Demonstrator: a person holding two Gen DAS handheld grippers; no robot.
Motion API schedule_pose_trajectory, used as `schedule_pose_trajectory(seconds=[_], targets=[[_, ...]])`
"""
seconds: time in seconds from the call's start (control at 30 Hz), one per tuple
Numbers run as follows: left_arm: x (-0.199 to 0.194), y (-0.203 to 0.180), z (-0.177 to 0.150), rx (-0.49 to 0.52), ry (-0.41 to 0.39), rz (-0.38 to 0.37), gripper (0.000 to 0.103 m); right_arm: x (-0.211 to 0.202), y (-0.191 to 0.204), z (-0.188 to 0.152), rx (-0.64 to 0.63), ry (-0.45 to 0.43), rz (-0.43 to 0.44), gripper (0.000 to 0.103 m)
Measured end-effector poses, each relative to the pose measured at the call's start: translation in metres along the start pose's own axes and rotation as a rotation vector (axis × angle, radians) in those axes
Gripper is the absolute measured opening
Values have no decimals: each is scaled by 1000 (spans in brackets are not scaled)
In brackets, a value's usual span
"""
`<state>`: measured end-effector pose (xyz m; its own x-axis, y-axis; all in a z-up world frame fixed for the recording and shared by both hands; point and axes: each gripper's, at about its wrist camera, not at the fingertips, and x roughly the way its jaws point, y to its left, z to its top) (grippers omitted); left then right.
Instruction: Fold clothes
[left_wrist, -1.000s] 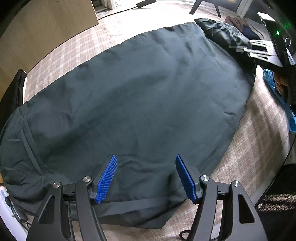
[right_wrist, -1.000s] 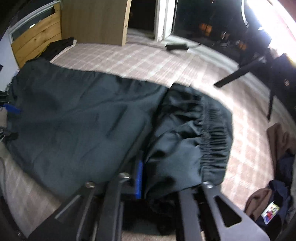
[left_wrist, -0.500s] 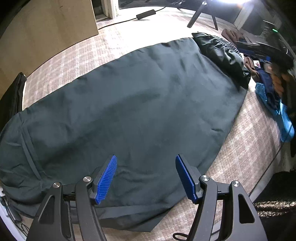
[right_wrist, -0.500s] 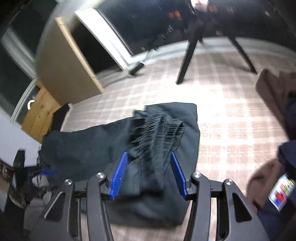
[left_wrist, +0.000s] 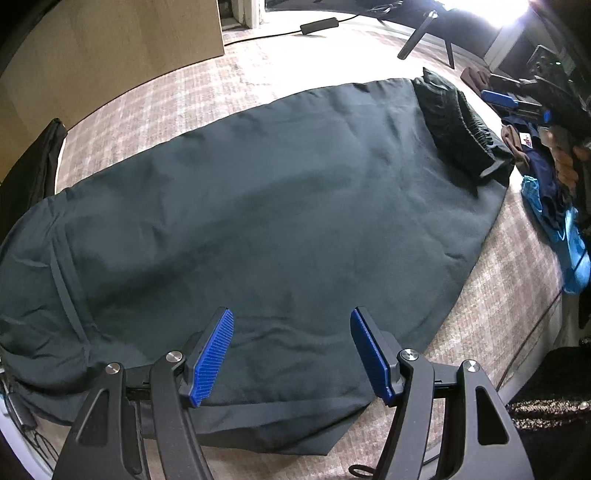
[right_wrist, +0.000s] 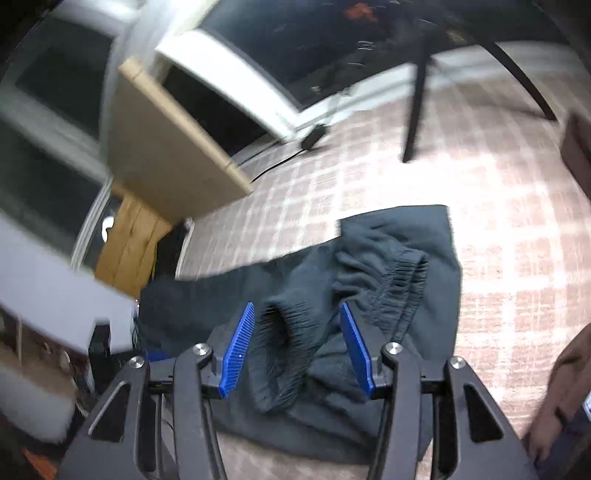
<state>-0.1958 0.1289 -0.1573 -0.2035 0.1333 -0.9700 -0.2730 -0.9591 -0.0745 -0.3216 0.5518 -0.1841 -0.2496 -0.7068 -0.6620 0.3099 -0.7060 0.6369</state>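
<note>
Blue pads of the left gripper (left_wrist: 291, 354) stand wide apart with nothing between them, hovering just above the near hem of the dark trousers (left_wrist: 258, 206). Those pads touch no cloth. The right gripper (right_wrist: 297, 347) is about half open, and its 2 pads flank a bunched ridge of the elastic waistband (right_wrist: 384, 291) without pressing on it, so it holds nothing.

Spread out from the left gripper, the trousers lie flat across the checked carpet (left_wrist: 177, 88), legs together, hem near and waist far. At the far end the waistband is already turned back onto the legs in a loose, rumpled lump.

My reading is that 1 fold is begun and the rest is still to do.

Risks from here:
- The waistband lump is uneven; a grab at it may catch only 1 layer, and the fold then opens as it lifts.
- A pull from the hem end alone could drag the whole garment along the carpet and undo the far fold.
- Other clothes (left_wrist: 554, 206) lie just beside the waist end and could be snagged.
</note>
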Motion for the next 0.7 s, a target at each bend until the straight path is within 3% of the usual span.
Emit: schedule_pose_trajectory(seconds=[0.13, 0.27, 0.33, 0.43, 0.5, 0.7], targets=[[1, -5, 0, 13, 3, -10, 64, 39, 21, -3, -126, 95, -114, 38], [3, -6, 0, 16, 9, -1, 64, 71, 61, -21, -244, 222, 23, 38], [1, -6, -1, 13, 4, -3, 64, 62, 68, -19, -317, 180, -50, 38], [-1, -5, -4, 11, 0, 2, 64, 23, 36, -3, -208, 39, -185, 38], [0, -5, -5, 10, 0, 1, 64, 13, 20, 5, -182, 5, -312, 38], [0, -13, -5, 22, -4, -13, 64, 37, 2, 5, -169, 90, -359, 38]])
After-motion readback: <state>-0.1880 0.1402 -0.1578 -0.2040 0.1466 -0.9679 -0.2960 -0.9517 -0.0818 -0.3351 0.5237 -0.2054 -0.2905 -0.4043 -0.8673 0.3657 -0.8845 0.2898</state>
